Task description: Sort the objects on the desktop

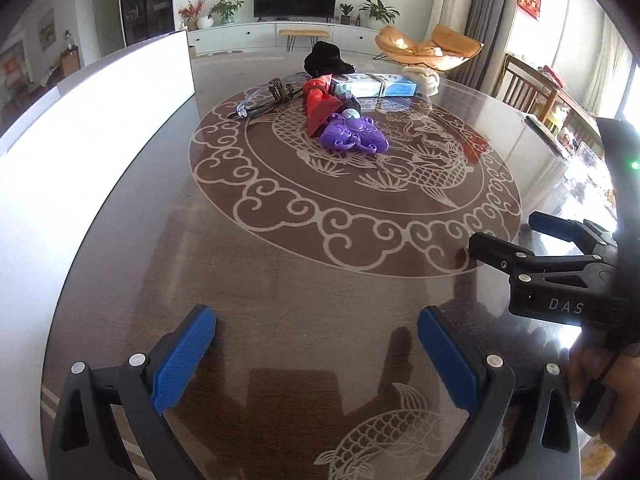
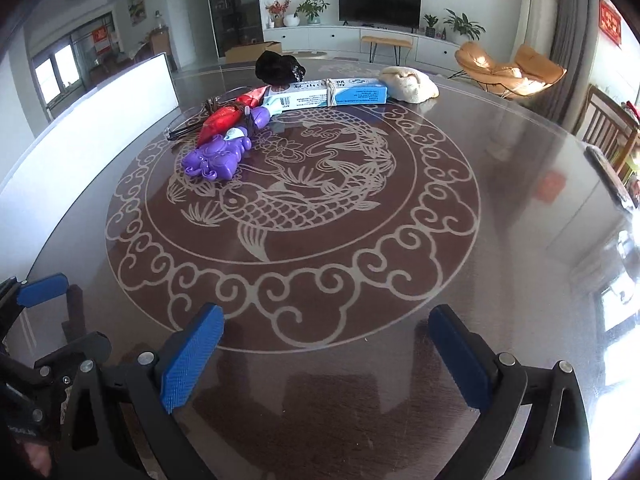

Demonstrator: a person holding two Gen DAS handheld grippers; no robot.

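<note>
Tabletop (image 1: 280,280): round, dark brown, glossy, with a pale fish-and-cloud medallion at its centre

Left gripper (image 1: 316,356): black frame, blue ribbed pads, jaws spread wide, nothing between them; over the near edge of the tabletop, well apart from the objects

Right gripper (image 2: 326,356): same build, jaws likewise spread wide and empty; over the near edge, beside the left gripper; a hand (image 1: 596,376) shows behind it in the left wrist view

Objects, clustered on the far side of the medallion:
- purple moulded plastic toy (image 1: 354,136), nearest of the group
- red glossy foil packet (image 1: 320,106), lying against the purple toy
- dark cord bundle (image 1: 280,94) with clear plastic tubing (image 1: 256,98), left of the red packet
- long white-and-blue printed carton (image 2: 332,94), tied round the middle with string
- black soft cloth heap (image 2: 280,66), behind the carton
- cream knitted fabric lump (image 2: 410,84), at the carton's right end

White flat panel (image 1: 88,112): standing at the tabletop's left rim
</note>
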